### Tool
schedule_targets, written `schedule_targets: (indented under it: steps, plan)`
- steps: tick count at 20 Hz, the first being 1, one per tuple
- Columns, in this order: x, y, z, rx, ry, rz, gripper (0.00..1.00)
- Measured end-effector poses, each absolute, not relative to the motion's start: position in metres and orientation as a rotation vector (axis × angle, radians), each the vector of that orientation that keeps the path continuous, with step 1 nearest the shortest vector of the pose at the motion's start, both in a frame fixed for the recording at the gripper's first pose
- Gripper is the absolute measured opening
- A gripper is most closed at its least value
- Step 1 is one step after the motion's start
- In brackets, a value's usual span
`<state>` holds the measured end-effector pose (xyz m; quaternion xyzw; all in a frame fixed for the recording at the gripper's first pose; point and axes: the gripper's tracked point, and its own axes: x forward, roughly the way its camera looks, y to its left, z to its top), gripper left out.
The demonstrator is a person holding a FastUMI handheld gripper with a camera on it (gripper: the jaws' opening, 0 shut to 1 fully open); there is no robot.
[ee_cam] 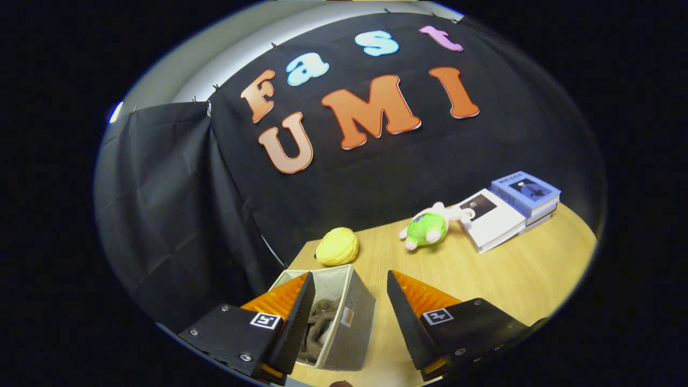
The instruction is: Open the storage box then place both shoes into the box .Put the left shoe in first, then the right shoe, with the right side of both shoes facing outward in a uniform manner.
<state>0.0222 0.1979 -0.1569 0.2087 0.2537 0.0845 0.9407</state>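
A grey fabric storage box (352, 317) stands open on the wooden table (500, 279), right under my fingers. Its near wall lies between them, and its opening reaches behind the left finger (293, 317). Inside the box lies a grey-brown shoe (320, 325), partly hidden by that finger. My gripper (349, 287) is open and hangs above the box with nothing between its fingers. The right finger (416, 317) is over bare table beside the box.
A yellow ball-like toy (337, 246) sits just beyond the box. A green and pink plush toy (430, 227) lies further right. Two books (508, 209) rest at the far right of the table. Black cloth walls close the back and left.
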Motion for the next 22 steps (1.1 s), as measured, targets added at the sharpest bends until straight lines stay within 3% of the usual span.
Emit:
schedule_targets:
  steps: [9, 22]
  plan:
    - [-0.007, 0.113, -0.104, 0.249, 0.243, 0.133, 0.81]
    - [-0.038, 0.015, -0.089, 0.109, 0.052, -0.02, 0.85]
